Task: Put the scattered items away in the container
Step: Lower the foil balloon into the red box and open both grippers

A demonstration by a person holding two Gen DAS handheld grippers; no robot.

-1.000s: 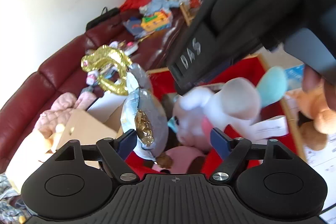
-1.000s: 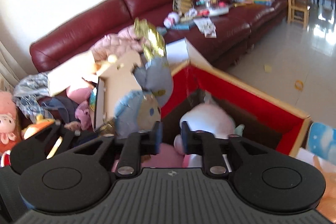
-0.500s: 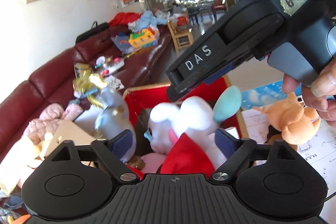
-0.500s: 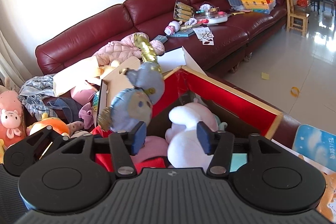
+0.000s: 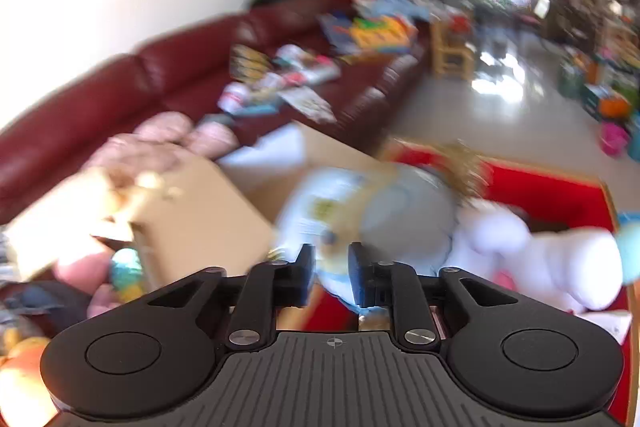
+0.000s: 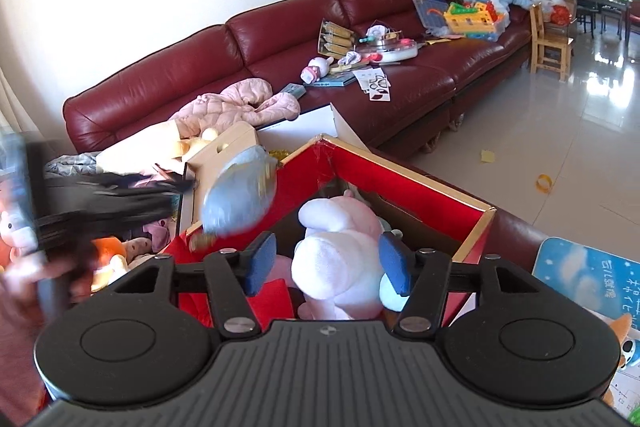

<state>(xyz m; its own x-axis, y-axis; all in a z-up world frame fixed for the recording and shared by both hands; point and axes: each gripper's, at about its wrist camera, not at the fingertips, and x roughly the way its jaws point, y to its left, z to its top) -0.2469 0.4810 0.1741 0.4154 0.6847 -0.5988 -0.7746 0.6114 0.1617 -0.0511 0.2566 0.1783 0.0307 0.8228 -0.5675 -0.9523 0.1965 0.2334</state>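
The container is a red-lined box with a tan rim (image 6: 404,175), also in the left wrist view (image 5: 560,195). A white and pink plush (image 6: 340,255) lies inside it, seen too in the left wrist view (image 5: 560,259). My left gripper (image 5: 328,273) is shut on a grey-blue foil balloon with gold trim (image 5: 376,215), held over the box's left rim; the balloon shows blurred in the right wrist view (image 6: 240,203). My right gripper (image 6: 326,267) is open and empty, just above the plush.
A dark red sofa (image 6: 280,39) strewn with toys and papers runs behind. Cardboard boxes (image 6: 224,155) and a pink jacket (image 6: 236,107) sit left of the box. A blue picture book (image 6: 588,287) lies at right. Plush toys (image 6: 116,255) pile at far left.
My left gripper closed from wide open onto the foil balloon and swung left, blurring its view. My right gripper opened, letting go of the balloon, and drew back.
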